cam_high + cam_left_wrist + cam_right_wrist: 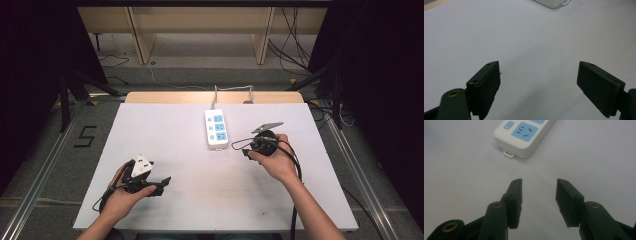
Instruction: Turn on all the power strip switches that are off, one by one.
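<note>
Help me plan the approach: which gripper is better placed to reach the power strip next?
Probably the right gripper: it sits just beside the power strip, jaws open and aimed at its near end. The left gripper is open too, but farther away.

Looks like a lab or recording studio: black curtains (pixel 30 75) on both sides, loose cables (pixel 295 45) across the grey floor, tripod legs (pixel 65 100), a taped number (pixel 86 136) beside the white-covered desk (pixel 165 135).
</note>
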`<state>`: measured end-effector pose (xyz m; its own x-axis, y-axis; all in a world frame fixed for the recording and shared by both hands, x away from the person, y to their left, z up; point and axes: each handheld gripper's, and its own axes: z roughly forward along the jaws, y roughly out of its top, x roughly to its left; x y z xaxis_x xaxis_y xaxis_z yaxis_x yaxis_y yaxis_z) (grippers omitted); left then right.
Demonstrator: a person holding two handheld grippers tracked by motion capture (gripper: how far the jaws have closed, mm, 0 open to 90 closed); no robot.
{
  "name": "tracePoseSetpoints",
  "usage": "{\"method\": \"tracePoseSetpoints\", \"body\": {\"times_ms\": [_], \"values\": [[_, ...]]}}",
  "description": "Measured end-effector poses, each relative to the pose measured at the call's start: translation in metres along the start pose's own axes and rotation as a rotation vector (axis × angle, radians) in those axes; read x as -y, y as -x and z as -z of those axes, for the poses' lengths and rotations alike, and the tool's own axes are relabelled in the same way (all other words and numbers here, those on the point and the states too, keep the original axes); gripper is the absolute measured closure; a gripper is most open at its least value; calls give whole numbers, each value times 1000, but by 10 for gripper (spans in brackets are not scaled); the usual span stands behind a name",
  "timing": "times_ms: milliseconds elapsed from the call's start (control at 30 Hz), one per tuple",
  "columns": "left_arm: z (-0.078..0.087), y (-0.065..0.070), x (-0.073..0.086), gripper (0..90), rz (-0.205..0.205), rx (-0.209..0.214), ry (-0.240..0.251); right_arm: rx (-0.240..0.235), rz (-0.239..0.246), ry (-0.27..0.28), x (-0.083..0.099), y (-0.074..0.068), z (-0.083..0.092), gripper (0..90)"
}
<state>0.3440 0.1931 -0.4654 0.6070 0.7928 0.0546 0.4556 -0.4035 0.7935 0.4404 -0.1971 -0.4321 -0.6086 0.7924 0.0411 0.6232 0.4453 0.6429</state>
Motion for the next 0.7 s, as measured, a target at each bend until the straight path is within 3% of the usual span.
{"method": "tracePoseSetpoints", "body": {"times_ms": [167,467,700], "values": [[0,0,0,188,0,-1,-1,11,3,12,12,0,4,527],[-1,0,0,188,1,-3,-4,-16,-3,51,35,-1,12,462],[-1,0,0,188,-2,-6,-7,-24,-5,110,54,-4,19,423]]}}
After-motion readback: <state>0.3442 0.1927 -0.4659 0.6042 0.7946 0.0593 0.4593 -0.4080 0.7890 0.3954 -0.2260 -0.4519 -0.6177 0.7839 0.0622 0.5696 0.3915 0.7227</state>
